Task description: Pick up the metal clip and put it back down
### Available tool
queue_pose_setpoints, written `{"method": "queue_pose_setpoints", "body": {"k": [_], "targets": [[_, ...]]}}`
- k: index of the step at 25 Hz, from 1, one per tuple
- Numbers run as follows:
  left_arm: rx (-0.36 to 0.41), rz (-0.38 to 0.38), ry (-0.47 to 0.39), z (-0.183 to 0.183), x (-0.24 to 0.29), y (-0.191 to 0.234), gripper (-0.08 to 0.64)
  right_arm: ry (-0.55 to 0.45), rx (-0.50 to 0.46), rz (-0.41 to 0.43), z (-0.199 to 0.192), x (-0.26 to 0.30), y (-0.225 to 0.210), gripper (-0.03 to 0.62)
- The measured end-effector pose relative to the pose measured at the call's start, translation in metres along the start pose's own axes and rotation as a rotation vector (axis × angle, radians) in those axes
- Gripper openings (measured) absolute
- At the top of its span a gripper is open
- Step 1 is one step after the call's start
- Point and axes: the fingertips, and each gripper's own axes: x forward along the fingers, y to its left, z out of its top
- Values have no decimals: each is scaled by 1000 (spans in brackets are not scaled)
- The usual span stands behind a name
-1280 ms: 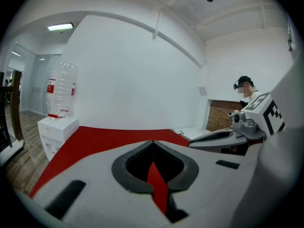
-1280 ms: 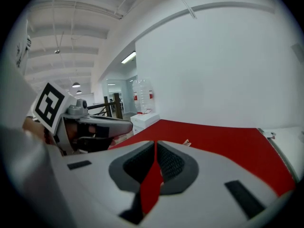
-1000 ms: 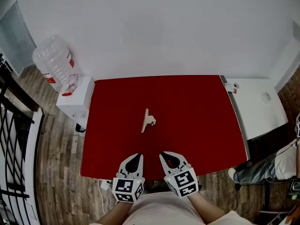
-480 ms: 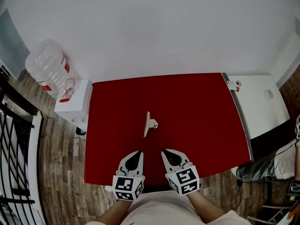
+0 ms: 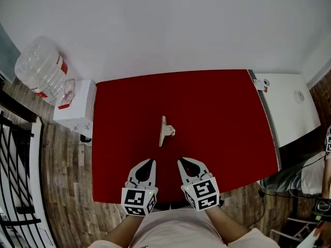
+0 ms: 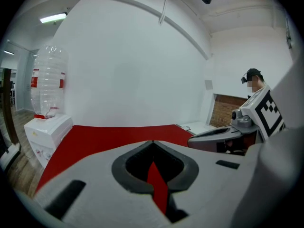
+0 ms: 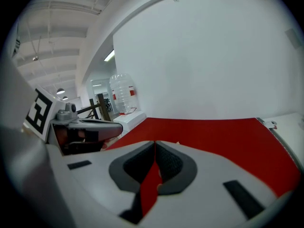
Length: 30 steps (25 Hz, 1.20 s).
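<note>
Bottle (image 5: 37, 68) label (image 5: 62, 66) red, txt unreadable; clip (image 5: 166, 130) on table (image 5: 222, 118).

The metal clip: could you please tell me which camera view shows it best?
The head view: the metal clip lies whole and unobstructed on the red table. The right gripper view shows at most a pale speck above its own jaws, possibly the clip; the left gripper view shows none of it.

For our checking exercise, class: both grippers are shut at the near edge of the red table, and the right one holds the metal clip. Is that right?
Not quite: the right gripper is shut on nothing. The head view shows the metal clip lying free on the red table, ahead of it and the left gripper. The rest stands.
</note>
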Motion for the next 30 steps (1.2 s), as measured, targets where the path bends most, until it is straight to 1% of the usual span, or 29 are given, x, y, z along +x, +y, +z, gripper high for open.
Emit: {"method": "queue_pose_setpoints", "body": {"k": [3,7,12,18,24,30], "targets": [[-25,-16,16,-6,18,9,6,16,17,-15,-3,18,-11,6],[-27,-30,36,-16,41,23,6,40,50,-32,-12,44,-24,6],[-50,-11,49,-30,71,46,6,62,107,-50,-28,79,-41,6],[-87,13,69,-54,98,68,6,95,141,-86,-48,116,-57,6],[-52,9,107,-79,126,82,6,121,164,-100,-62,154,-74,8],[-62,7,119,-92,147,93,6,176,171,-101,-86,186,-84,8]]}}
